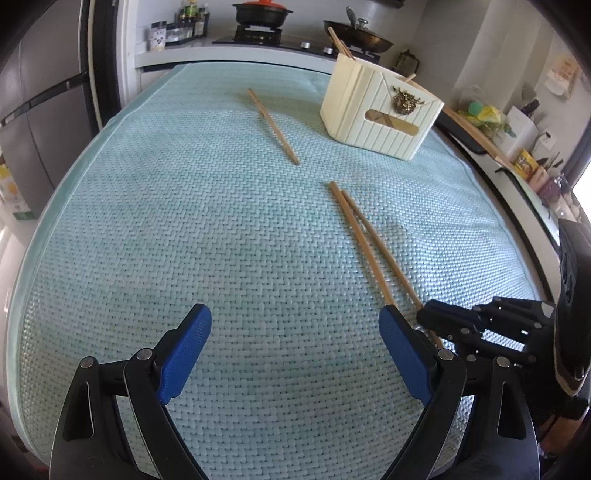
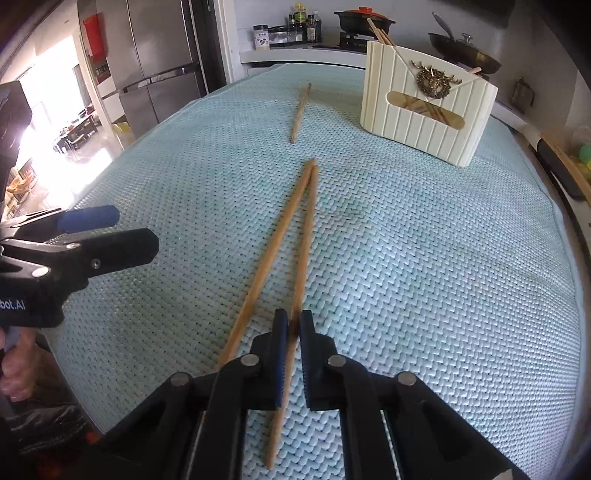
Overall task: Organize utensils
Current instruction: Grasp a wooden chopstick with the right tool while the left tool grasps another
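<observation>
Three wooden chopsticks lie on a teal woven mat (image 1: 184, 221). My right gripper (image 2: 291, 325) is shut on one chopstick (image 2: 306, 229) near its thin end, low over the mat; a second chopstick (image 2: 273, 254) lies beside it on the left. A third chopstick (image 2: 300, 112) lies farther off, also in the left wrist view (image 1: 273, 125). A cream ribbed utensil holder (image 2: 424, 110) with several chopsticks inside stands at the far right, also in the left wrist view (image 1: 380, 114). My left gripper (image 1: 295, 328) is open and empty above the mat, left of the right gripper (image 1: 428, 317).
A stove with a black pot (image 1: 258, 14) and a wok (image 1: 358, 35) stands behind the mat. A fridge (image 2: 159, 62) is at the far left. The counter at the right (image 1: 524, 162) holds small packets and bottles. The mat's edge runs close to me.
</observation>
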